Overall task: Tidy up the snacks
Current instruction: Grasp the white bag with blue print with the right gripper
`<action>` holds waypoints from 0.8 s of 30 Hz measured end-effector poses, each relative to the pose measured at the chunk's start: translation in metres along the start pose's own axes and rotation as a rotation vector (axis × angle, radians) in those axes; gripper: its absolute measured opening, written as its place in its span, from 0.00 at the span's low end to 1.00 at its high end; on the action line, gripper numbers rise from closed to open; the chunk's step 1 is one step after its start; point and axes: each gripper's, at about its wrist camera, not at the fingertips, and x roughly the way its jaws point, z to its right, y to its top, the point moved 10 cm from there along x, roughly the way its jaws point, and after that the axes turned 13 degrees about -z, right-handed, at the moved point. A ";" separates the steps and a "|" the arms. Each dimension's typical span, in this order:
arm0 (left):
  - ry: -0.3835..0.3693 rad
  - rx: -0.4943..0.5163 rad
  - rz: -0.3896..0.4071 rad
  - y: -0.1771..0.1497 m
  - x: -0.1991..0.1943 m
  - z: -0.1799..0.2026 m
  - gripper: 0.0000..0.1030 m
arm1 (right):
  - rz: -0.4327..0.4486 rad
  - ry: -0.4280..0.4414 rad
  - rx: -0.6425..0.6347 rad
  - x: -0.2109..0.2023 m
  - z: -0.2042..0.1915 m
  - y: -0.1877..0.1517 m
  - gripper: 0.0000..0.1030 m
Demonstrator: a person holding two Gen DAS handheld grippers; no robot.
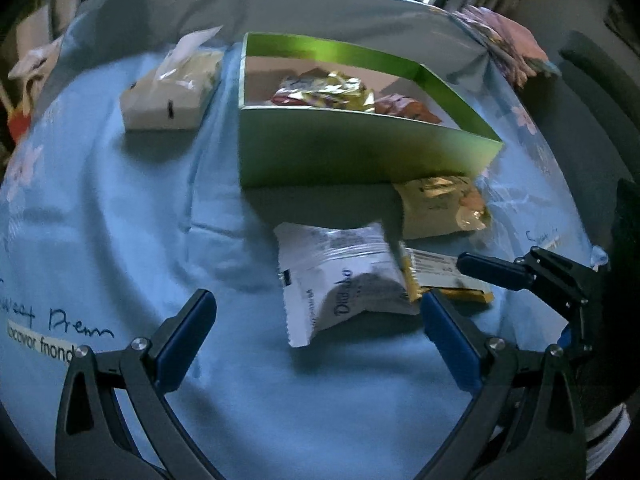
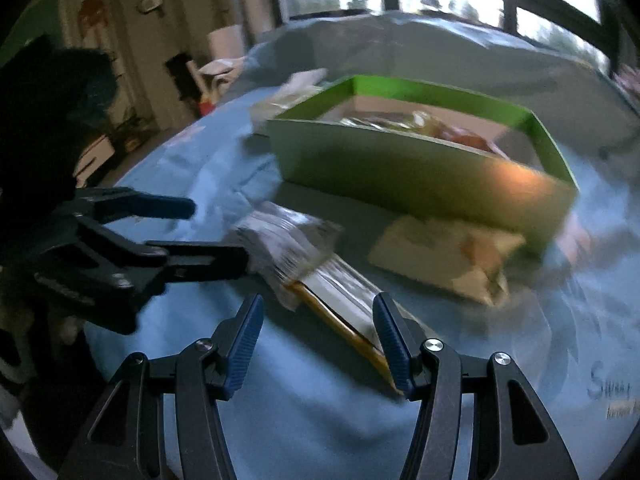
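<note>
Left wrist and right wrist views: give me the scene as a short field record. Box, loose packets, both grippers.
surface: light blue cloth
box: green box, open top, several packets inside
loose packets: white packet, yellow-edged packet, cream packet, all on the cloth in front of the box
other: pale bagged item beside the box
left gripper: open, white packet between its fingers
right gripper: open, astride the yellow-edged packet, grip not evident

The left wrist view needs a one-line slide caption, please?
Open left gripper above a white snack packet before the green box.
</note>
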 end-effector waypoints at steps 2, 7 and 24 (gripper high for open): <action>0.000 -0.011 0.003 0.000 -0.001 -0.003 0.99 | -0.003 0.009 -0.024 0.005 -0.005 0.006 0.57; -0.019 -0.004 -0.008 -0.001 -0.001 -0.002 0.99 | -0.025 0.013 -0.060 0.017 -0.011 0.012 0.57; -0.160 -0.067 -0.072 0.000 0.013 -0.007 0.62 | -0.067 0.042 -0.223 0.048 -0.034 0.032 0.57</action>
